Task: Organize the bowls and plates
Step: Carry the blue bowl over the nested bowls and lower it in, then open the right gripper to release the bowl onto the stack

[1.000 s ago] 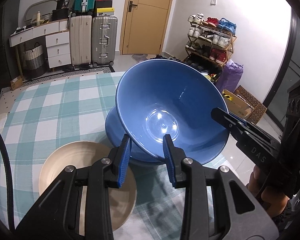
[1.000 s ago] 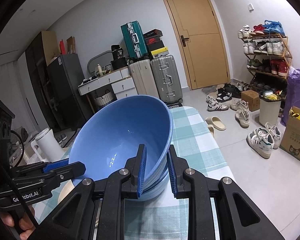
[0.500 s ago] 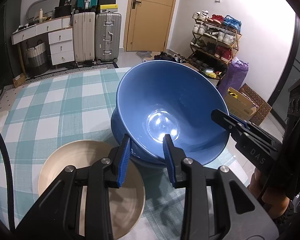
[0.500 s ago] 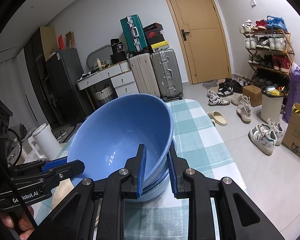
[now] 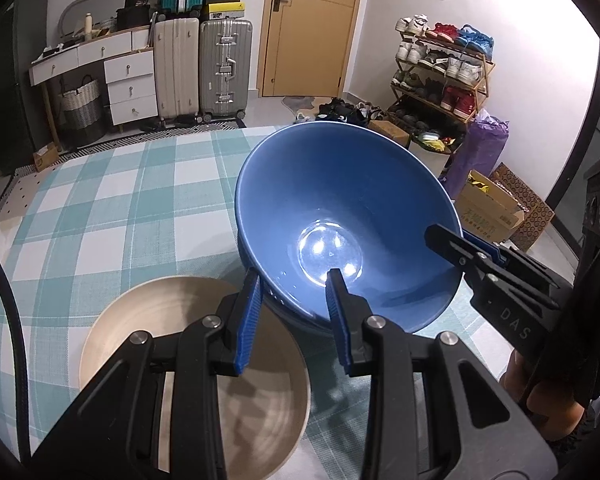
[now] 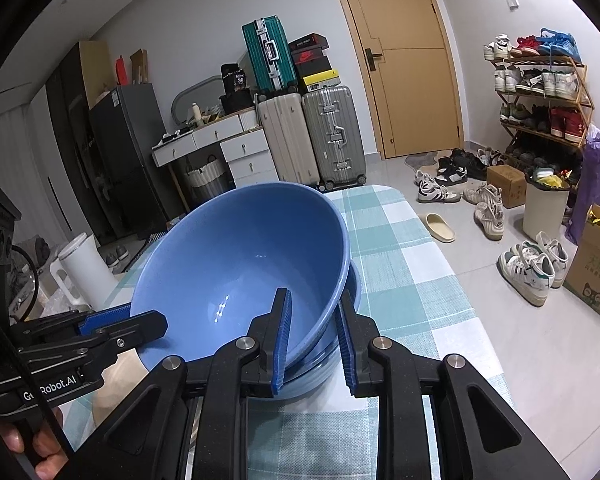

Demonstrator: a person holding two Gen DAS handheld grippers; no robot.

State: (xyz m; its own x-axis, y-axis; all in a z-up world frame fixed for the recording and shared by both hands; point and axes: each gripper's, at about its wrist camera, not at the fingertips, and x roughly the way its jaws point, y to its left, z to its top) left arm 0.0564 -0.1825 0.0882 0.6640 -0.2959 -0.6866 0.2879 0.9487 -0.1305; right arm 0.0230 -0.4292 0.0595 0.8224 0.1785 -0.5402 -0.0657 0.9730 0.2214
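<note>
A large blue bowl (image 5: 340, 208) sits tilted in a second blue bowl (image 5: 256, 268) on the checked tablecloth. My left gripper (image 5: 294, 300) straddles the near rim of the top bowl, one finger inside, one outside, with a visible gap. My right gripper (image 6: 314, 328) straddles the opposite rim of the same bowl (image 6: 240, 256) in the same way, jaws a little apart. The lower bowl's rim (image 6: 350, 292) shows beneath. A beige bowl (image 5: 172, 344) stands just left of the blue stack, under my left gripper.
The table (image 5: 112, 208) has a teal and white checked cloth; its right edge (image 6: 440, 272) drops to a floor strewn with shoes. Cardboard boxes (image 5: 488, 212), a shoe rack (image 5: 440, 72) and suitcases (image 5: 200, 68) stand beyond. A white kettle (image 6: 84, 268) is at the left.
The top blue bowl has come down into the lower blue bowl. Both grippers' jaws have widened slightly around its rim.
</note>
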